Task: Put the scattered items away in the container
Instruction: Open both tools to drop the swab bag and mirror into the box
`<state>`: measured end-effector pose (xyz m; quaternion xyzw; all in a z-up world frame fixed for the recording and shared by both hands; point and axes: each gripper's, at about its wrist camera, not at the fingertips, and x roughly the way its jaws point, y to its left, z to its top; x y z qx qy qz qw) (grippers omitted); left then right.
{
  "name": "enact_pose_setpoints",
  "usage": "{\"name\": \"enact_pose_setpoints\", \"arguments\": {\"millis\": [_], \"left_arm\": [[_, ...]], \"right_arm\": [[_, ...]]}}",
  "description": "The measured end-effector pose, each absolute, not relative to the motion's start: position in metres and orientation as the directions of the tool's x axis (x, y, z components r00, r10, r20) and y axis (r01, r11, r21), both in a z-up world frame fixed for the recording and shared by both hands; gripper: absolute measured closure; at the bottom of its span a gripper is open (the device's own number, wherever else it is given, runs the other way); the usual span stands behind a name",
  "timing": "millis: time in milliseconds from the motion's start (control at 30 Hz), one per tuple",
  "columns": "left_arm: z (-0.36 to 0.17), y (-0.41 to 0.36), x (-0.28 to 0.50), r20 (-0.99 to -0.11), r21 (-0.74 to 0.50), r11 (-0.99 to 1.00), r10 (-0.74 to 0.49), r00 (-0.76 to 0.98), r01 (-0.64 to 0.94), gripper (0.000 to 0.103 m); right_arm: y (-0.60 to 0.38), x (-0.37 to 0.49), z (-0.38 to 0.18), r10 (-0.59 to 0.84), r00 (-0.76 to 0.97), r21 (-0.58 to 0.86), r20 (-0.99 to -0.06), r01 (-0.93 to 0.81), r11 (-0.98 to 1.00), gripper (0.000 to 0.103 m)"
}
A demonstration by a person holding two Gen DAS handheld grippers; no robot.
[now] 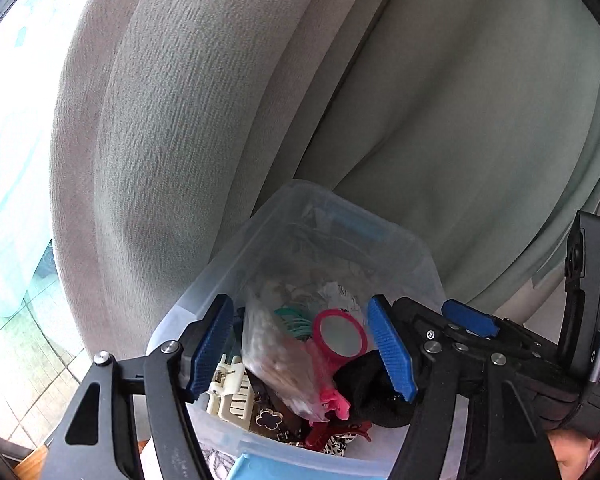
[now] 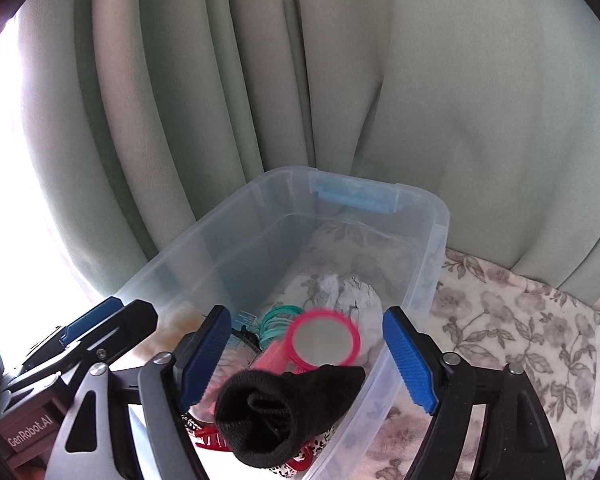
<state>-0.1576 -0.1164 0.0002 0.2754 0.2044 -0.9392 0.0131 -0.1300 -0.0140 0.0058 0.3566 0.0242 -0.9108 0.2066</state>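
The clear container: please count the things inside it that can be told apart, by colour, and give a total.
Pink: 1, round mirror
Black: 1, sock
Teal: 1, bunch of hair ties
Cream: 1, claw clip
Red: 1, claw clip
Total: 5 in the container; others are hidden or unclear.

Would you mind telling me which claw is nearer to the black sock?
Right. The right claw hangs open just above the sock; the left claw, also open, has the sock by its right finger's tip.
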Motion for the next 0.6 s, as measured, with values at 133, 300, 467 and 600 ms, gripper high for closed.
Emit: {"name": "enact_pose_setpoints", "arguments": {"millis": [133,300,467,600], "left_arm": [[0.002,-0.112,-0.161,-0.523,-0.375,-0.917,0.09,-0.848,0.134,0.032],[0.006,-0.105,-0.163,-0.525,-0.365,-0.92,0.079,-0.847,0.14,0.032],[0.009,-0.099,-0.165,-0.527,-0.359,-0.923,0.08,-0.846,0.136,0.032],[0.01,-0.094,-0.168,-0.541,-0.361,-0.923,0.092,-0.836,0.132,0.032]], "right_arm": [[-0.011,-0.125,0.01,-0.355,-0.667,0.108,-0.655,0.382,-0.918,0.02],[-0.008,-0.114,0.017,-0.344,-0.668,0.102,-0.66,0.374,-0.922,0.02],[-0.005,-0.107,0.02,-0.329,-0.662,0.099,-0.674,0.36,-0.928,0.02],[0.0,-0.099,0.021,-0.313,-0.658,0.107,-0.684,0.335,-0.936,0.02]]}}
